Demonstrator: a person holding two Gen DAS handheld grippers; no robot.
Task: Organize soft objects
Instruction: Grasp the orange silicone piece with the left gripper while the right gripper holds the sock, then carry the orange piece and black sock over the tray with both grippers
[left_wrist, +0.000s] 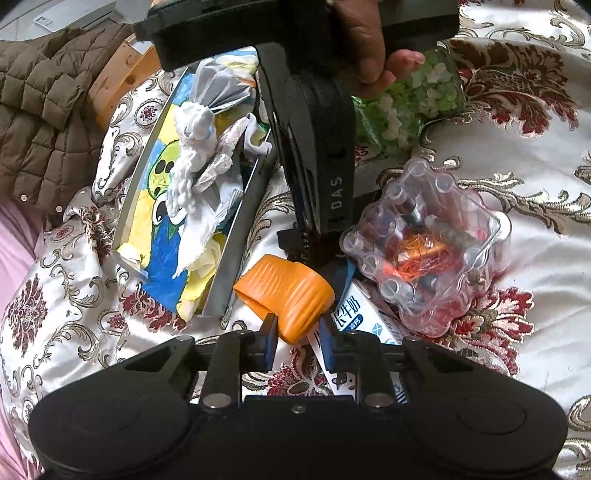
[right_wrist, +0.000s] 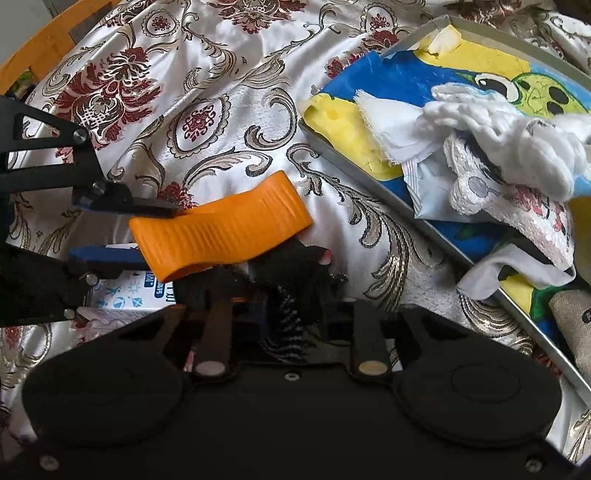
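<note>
The tray (right_wrist: 424, 218) of soft toys lies at two o'clock. The left gripper (left_wrist: 298, 326) pinches the orange strip (left_wrist: 286, 295) narrowly at six; the right gripper (right_wrist: 291, 280) is clamped on a dark sock (right_wrist: 291, 266). Lift both gently toward the tray, without tangling.

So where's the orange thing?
The orange ribbed piece lies on the patterned bedspread between the left claw's fingers, beside the milk carton.
</note>
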